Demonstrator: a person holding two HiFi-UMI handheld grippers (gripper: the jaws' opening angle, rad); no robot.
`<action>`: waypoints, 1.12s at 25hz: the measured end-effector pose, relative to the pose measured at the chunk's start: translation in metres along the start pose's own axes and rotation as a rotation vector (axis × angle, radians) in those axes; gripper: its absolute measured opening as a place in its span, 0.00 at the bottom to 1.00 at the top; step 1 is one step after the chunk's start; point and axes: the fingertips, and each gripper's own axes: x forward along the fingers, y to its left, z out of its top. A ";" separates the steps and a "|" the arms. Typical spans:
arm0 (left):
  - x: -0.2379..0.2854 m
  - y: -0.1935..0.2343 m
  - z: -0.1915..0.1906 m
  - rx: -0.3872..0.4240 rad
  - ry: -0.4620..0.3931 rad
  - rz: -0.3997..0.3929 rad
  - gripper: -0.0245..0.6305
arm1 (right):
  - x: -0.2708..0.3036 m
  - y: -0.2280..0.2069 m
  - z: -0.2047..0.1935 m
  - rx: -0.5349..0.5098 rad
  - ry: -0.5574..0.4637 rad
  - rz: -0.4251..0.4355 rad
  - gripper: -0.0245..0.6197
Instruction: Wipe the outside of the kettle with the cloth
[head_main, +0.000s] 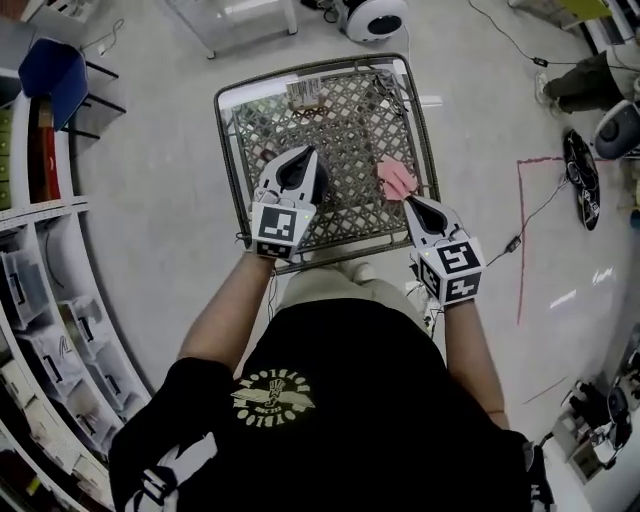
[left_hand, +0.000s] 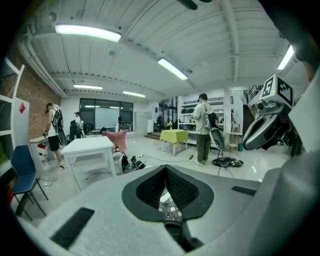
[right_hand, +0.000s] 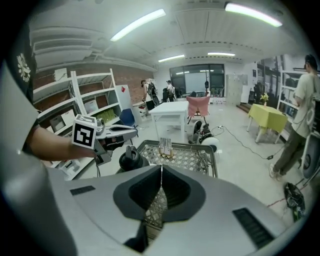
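Hovering over the mesh table (head_main: 350, 125), wiping seemingly not yet begun; left gripper (head_main: 303, 155), fingers together and empty, near the dark kettle (right_hand: 131, 159); right gripper (head_main: 408, 200), fingers likewise closed on nothing, beside the unclaimed pink cloth (head_main: 397, 178).

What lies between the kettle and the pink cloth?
Bare mesh tabletop, seen in the head view beside the pink cloth; the kettle shows in the right gripper view.
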 end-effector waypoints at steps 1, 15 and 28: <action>0.004 0.001 -0.003 -0.001 0.005 -0.008 0.05 | 0.005 -0.002 -0.003 0.001 0.034 -0.012 0.05; 0.022 0.023 -0.056 -0.030 0.141 0.075 0.05 | 0.040 -0.037 -0.070 -0.061 0.352 -0.012 0.29; 0.029 0.014 -0.069 0.170 0.186 0.162 0.05 | 0.098 -0.089 -0.134 -0.268 0.566 0.123 0.34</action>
